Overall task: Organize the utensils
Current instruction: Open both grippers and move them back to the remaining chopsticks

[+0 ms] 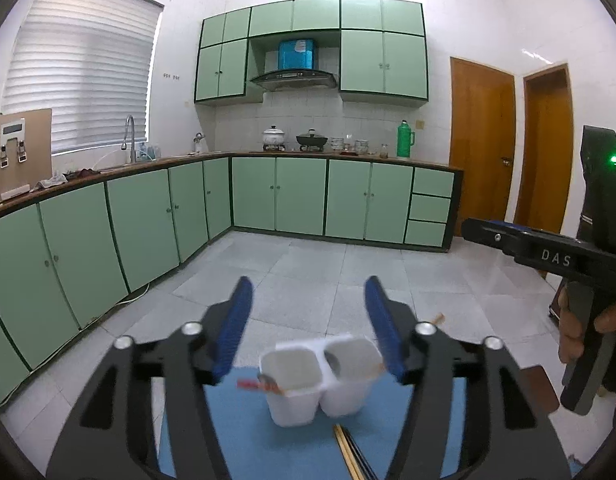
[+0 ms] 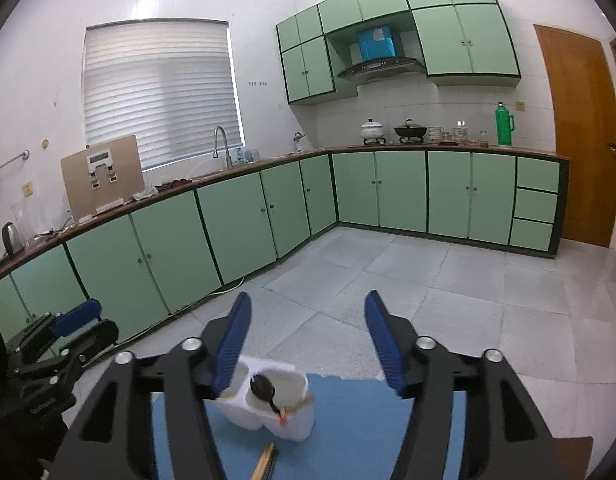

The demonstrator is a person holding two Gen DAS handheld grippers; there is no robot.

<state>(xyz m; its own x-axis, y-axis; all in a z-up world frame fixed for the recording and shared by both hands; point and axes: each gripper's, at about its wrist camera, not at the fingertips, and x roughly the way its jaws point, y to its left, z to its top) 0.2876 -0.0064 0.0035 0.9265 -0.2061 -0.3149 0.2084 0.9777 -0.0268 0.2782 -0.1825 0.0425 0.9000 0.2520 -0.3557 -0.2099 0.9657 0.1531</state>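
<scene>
on the blue mat (image 1: 244,432) at the near edge of the work surface stands the white plastic two-cup utensil holder (image 1: 308,396), its twin cups joined side by side. a dark spoon with a red-tipped handle (image 2: 268,394) leans in one cup, its handle poking out over the rim, and a pair of wooden chopsticks (image 1: 349,454) lies flat on the mat just in front of the holder, not yet put away.

the left gripper (image 1: 308,328) hovers above and behind the holder with its blue-padded fingers apart and nothing between them. the right gripper (image 2: 308,340) is likewise spread wide and empty, with the holder below its left finger.

risks, as i judge them: the holder looks light and sits close to the mat's far edge, so a finger coming down on its rim could tip it or push it off toward the floor. the spoon's protruding handle could catch a pad and lever out. the chopsticks lie flat and thin, so a grab may slide one away or lift only one.

room to move: both grippers crowd the same small patch, near each other, so a collision between them is plausible. the mat is bare to the right of the holder, and the grey tiled floor (image 2: 427,280) beyond is open.
</scene>
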